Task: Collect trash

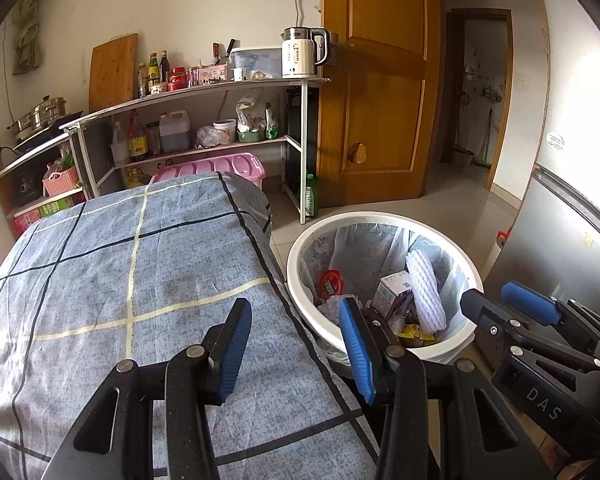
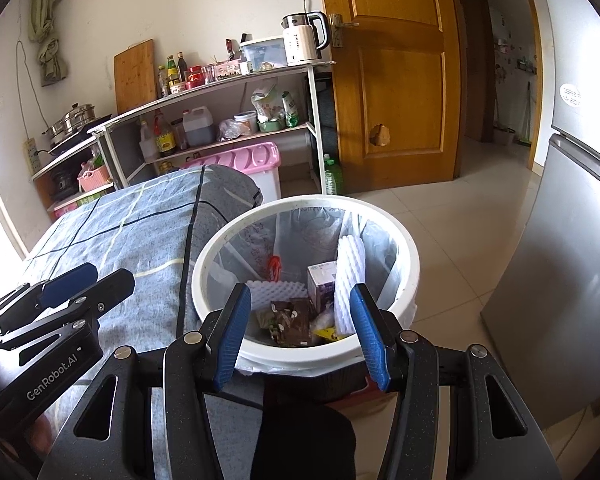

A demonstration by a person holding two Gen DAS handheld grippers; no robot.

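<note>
The left gripper (image 1: 296,344) is hovering over the right edge of the desk (image 1: 140,280), which is wearing a blue checked cloth; its jaws are standing spread with nothing between them. The right gripper (image 2: 300,332) is hanging above the near rim of the white bin (image 2: 404,280), jaws likewise spread and empty. The bin is sitting on the floor just beside the desk's right edge, and the trash (image 2: 350,280) is lying inside its liner: foam netting, a small carton, wrappers.
</note>
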